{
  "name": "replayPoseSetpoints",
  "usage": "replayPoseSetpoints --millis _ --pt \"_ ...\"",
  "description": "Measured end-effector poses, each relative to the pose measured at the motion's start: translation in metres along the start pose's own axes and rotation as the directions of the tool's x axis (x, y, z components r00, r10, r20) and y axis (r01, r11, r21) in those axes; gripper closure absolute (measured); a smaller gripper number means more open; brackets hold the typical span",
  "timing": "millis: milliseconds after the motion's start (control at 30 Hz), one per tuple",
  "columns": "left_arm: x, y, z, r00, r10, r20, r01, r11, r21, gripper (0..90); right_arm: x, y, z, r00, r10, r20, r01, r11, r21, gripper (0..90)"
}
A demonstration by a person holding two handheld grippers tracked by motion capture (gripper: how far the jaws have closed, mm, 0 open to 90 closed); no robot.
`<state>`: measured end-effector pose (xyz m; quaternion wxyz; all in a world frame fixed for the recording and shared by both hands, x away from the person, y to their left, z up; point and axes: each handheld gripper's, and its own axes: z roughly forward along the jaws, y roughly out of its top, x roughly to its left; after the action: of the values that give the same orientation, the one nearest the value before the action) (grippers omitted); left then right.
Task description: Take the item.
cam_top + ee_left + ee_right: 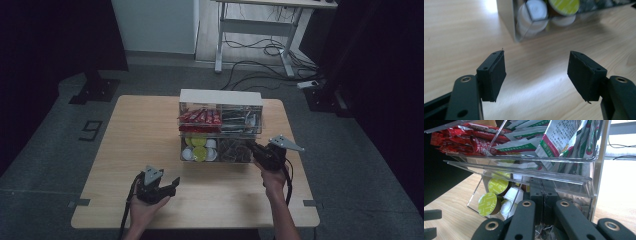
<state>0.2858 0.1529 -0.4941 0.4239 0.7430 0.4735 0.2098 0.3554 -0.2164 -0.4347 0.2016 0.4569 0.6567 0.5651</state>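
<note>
At the left of the table, the left gripper rests low over bare wood near the front edge, jaws spread wide with nothing between them; in the left gripper view its black pads frame empty tabletop, with the organiser corner just ahead. Middle: the clear acrylic two-tier organiser with a white top sits around the table centre, nearer the far side. Upper tier holds red stick sachets left, white-and-green sachets right; lower tier holds lime-lidded and white coffee capsules left, brownish tea-bag-like packets right. Right: the right gripper is pushed up to the lower right compartment; in the right gripper view the jaws stand pressed together at the drawer front, right by the packets. Can't tell whether a packet is pinched or they're just closed against the acrylic. My read: early stage, a pick or a drawer pull at the lower right is in hand, nothing is out on the table yet, so extraction and placing are left. Surface: light wood-grain table, matte. Room: grey floor, dim, dark curtains at both sides, white-legged desk with loose cables behind.
</note>
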Motion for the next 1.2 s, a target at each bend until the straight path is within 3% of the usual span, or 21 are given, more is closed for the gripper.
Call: replayPoseSetpoints --millis 433,667,1200 --pt "-0.008 0.018 0.019 1.0000 0.005 -0.001 -0.005 0.9997 0.025 31.1 0.002 0.000 0.001 0.9996 -0.023 0.019 0.023 1.000 0.005 88.4" --pt "-0.015 0.029 0.025 0.9997 0.025 0.005 -0.025 0.9995 0.019 31.3 0.002 0.002 0.001 0.9997 -0.017 0.020 0.017 1.000 0.009 88.5" --pt "-0.027 0.046 0.038 0.9994 0.017 0.030 -0.017 0.9997 0.015 31.6 0.002 0.004 0.002 0.9997 -0.017 0.020 0.017 1.000 0.022 88.4"
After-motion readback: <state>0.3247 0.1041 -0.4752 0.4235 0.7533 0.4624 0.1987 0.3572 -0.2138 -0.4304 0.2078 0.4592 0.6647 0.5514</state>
